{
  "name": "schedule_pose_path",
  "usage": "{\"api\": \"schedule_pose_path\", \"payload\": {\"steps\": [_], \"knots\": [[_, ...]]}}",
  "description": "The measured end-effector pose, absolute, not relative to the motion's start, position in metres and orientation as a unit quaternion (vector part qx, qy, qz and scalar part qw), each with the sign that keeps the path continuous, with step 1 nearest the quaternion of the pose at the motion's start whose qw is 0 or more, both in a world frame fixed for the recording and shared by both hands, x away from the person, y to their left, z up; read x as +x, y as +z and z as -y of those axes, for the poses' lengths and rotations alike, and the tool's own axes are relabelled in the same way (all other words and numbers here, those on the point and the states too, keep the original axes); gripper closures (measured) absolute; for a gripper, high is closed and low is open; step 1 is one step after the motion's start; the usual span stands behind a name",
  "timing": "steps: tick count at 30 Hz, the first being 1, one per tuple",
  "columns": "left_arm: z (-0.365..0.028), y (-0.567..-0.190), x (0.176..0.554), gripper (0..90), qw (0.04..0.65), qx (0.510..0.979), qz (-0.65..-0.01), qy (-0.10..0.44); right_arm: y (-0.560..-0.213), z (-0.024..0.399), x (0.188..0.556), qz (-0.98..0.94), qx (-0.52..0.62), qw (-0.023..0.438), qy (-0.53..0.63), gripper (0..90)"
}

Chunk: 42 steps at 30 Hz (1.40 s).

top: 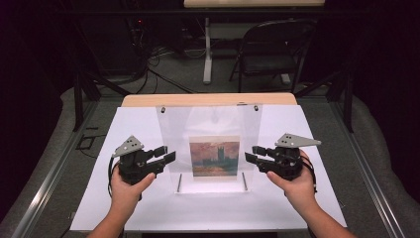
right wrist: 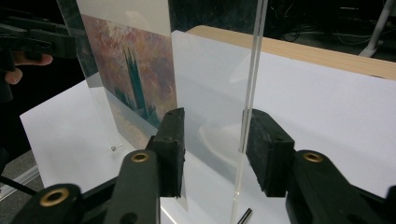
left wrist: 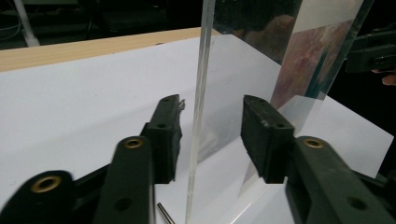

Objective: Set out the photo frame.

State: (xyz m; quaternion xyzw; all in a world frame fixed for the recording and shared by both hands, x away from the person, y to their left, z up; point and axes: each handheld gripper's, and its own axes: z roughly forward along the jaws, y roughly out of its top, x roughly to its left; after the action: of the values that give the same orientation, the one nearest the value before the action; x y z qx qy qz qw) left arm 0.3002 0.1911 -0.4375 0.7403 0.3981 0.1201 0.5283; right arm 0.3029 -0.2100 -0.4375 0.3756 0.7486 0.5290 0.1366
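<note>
A clear acrylic picture frame (top: pixel 208 129) stands upright on a white sheet (top: pixel 133 198), with a print of dark towers under a reddish sky (top: pixel 214 156) inside it. My left gripper (top: pixel 168 153) sits at the frame's left edge and my right gripper (top: pixel 250 153) at its right edge. In the left gripper view the jaws (left wrist: pixel 212 102) straddle the panel's edge (left wrist: pixel 201 93) with a gap on both sides. In the right gripper view the jaws (right wrist: pixel 215 114) straddle the other edge (right wrist: pixel 254 60); it runs close by one pad and well clear of the other. Both grippers are open.
Two thin metal pins (top: pixel 179 182) (top: pixel 244 181) lie at the frame's foot. The sheet covers a wooden table (top: pixel 208 99). Beyond the table stand a folding chair (top: pixel 270 49), a white desk leg (top: pixel 208 49) and floor cables.
</note>
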Motion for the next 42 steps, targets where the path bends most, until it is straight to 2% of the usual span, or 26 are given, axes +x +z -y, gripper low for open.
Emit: {"api": "schedule_pose_path", "payload": {"steps": [4, 10, 14, 24, 30, 37, 42], "knots": [[-0.193, -0.437, 0.300, 46.6, 0.523, 0.742, -0.400, 0.127, -0.437, 0.211, 0.304, -0.747, 0.375, 0.139, 0.532, 49.5], [-0.197, -0.437, 0.299, 40.3, 0.520, 0.741, -0.400, 0.139, -0.435, 0.215, 0.304, -0.739, 0.375, 0.148, 0.540, 36.2], [-0.201, -0.436, 0.297, 37.3, 0.521, 0.739, -0.403, 0.142, -0.434, 0.217, 0.301, -0.745, 0.368, 0.162, 0.533, 33.3], [-0.220, -0.437, 0.279, 36.1, 0.522, 0.729, -0.409, 0.169, -0.434, 0.242, 0.278, -0.734, 0.366, 0.219, 0.528, 32.2], [-0.236, -0.447, 0.266, 35.5, 0.520, 0.722, -0.423, 0.174, -0.449, 0.262, 0.270, -0.716, 0.401, 0.214, 0.530, 32.2], [-0.247, -0.481, 0.261, 35.4, 0.492, 0.720, -0.453, 0.185, -0.481, 0.272, 0.264, -0.707, 0.434, 0.210, 0.517, 32.5], [-0.253, -0.507, 0.263, 35.5, 0.481, 0.717, -0.474, 0.173, -0.504, 0.271, 0.262, -0.718, 0.442, 0.216, 0.492, 32.4]]}}
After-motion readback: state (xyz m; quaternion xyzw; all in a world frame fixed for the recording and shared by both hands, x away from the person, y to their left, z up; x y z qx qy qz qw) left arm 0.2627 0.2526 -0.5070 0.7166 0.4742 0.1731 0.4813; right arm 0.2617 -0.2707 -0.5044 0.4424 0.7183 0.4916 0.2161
